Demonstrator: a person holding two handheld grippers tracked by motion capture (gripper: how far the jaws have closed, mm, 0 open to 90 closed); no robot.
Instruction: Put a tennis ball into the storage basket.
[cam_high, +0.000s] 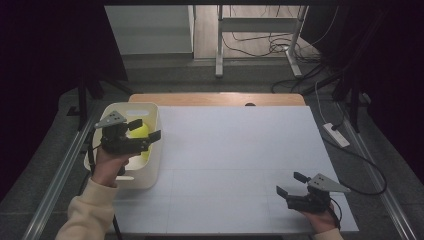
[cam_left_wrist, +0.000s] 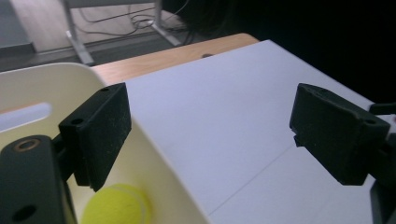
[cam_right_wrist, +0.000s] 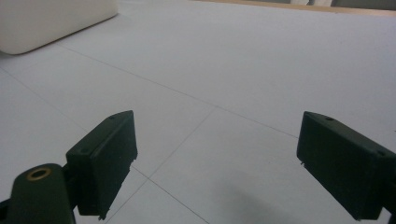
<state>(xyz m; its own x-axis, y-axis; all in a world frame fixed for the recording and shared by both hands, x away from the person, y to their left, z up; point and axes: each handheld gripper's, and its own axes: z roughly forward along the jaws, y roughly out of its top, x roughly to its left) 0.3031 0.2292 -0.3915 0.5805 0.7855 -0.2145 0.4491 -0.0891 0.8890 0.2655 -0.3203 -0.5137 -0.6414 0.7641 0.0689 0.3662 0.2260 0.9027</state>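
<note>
— Tennis ball (cam_high: 140, 132): where is it kept, and why there?

— It is seen inside the cream bin (cam_high: 150, 172), low on the bottom near the right wall. It lies free; nothing is pressed on it. It is judged that the ball was meant to be stored in the bin, since the walls stop a round thing from rolling away.

— How is the left gripper (cam_high: 145, 131) held?

— It is held over the bin, with its jaws apart and empty. In the left gripper view one jaw is seen over the inside of the bin and the other beyond the wall, over the table (cam_left_wrist: 224, 121). The ball (cam_left_wrist: 116, 204) is below the jaws, not between them.

— And the right gripper (cam_high: 291, 183)?

— It is rested low near the right front of the table, well apart from the bin, jaws spread, nothing held. It seems to be only waiting.

— What can be said of materials?

— The ball is felt-like, yellow-green, round. The bin is smooth plastic with rounded corners and a slot handle. The table is covered by a flat pale board with thin seams.
</note>
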